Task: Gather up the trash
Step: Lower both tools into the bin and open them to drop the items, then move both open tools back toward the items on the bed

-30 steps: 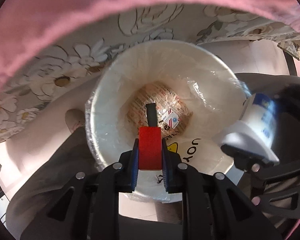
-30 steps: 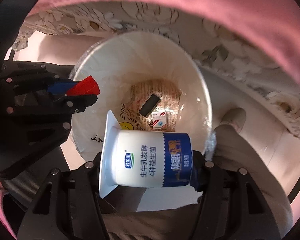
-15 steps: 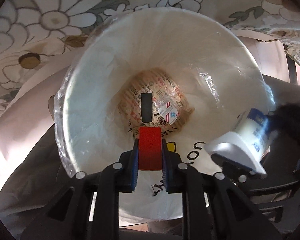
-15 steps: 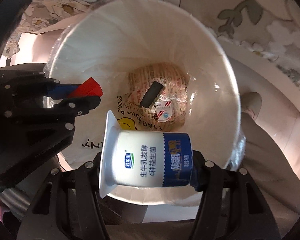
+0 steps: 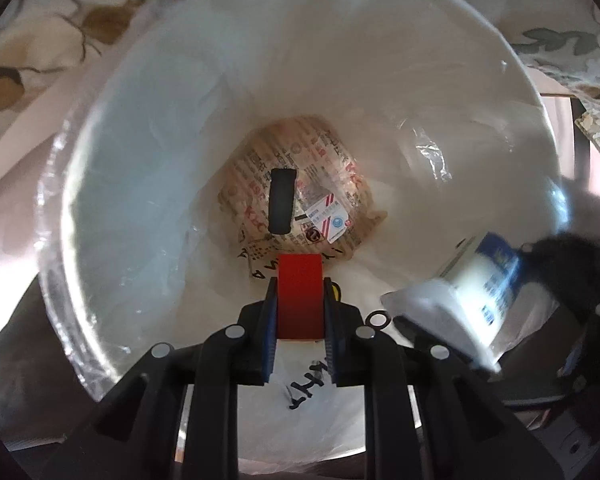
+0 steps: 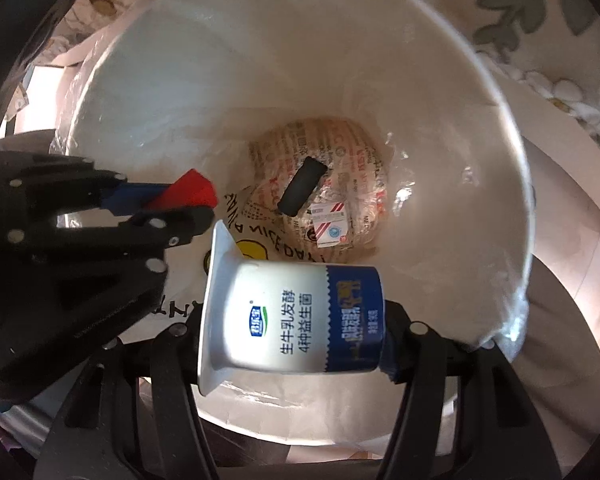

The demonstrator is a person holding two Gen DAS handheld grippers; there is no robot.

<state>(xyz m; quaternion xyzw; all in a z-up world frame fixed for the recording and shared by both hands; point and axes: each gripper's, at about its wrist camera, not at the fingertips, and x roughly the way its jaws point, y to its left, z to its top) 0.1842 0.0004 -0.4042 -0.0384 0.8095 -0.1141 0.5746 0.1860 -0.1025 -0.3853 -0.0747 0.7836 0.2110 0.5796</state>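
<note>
My left gripper (image 5: 300,300) is shut on a small red block (image 5: 300,294) and holds it over the mouth of a white plastic-lined trash bin (image 5: 140,100). My right gripper (image 6: 296,320) is shut on a white and blue yogurt cup (image 6: 292,320), held sideways over the same bin (image 6: 440,80). At the bin's bottom lie a printed paper wrapper (image 5: 328,168), a black bar (image 5: 282,206) and a small white carton (image 6: 332,226). The left gripper with the red block (image 6: 188,196) shows at the left of the right wrist view; the cup (image 5: 472,292) shows blurred in the left wrist view.
A floral tablecloth (image 5: 40,60) hangs beside and behind the bin, also in the right wrist view (image 6: 560,32). Pale floor (image 6: 572,184) surrounds the bin. The bin liner bears black lettering and a yellow smiley (image 6: 252,250).
Both grippers have moved closer over the bin, which now fills both views. The pink cloth at the top has left the views. Both keep hold of their items.
</note>
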